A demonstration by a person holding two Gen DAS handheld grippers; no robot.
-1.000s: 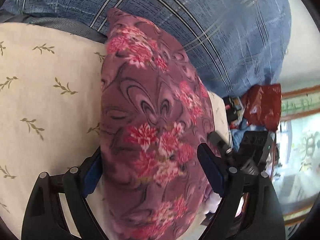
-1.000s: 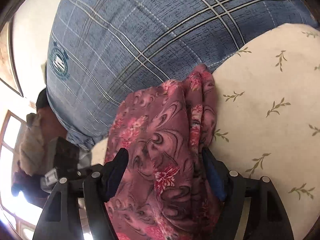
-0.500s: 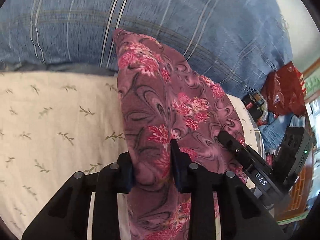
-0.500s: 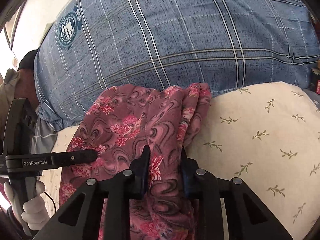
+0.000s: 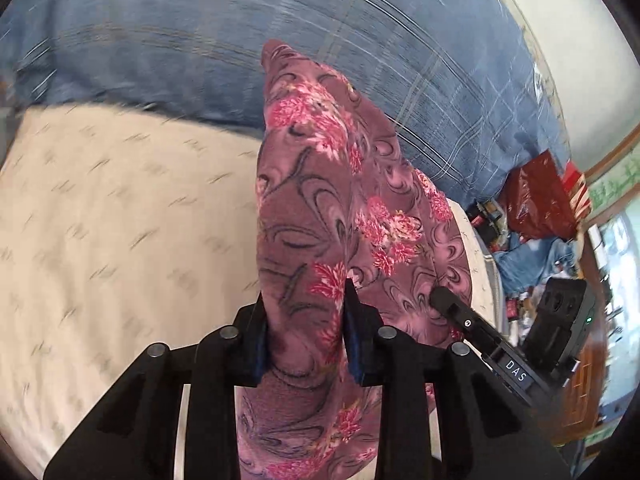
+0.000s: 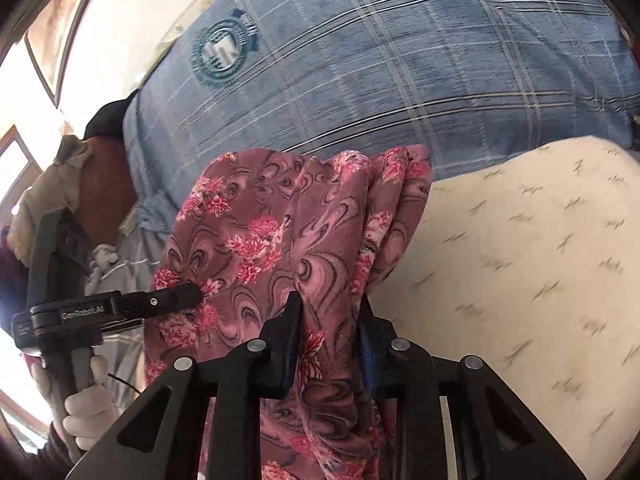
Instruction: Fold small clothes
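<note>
Bunched maroon floral garment (image 5: 320, 208), lifted

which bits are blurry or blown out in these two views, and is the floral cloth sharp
Left wrist view: the cream leaf-print sheet and blue plaid cover streak with motion blur, while the floral cloth in the left gripper stays fairly sharp. Right wrist view: window light at the left edge is blown out, the sheet's leaf marks smear, the cloth in the right gripper is clear; fisheye bends both.
</note>
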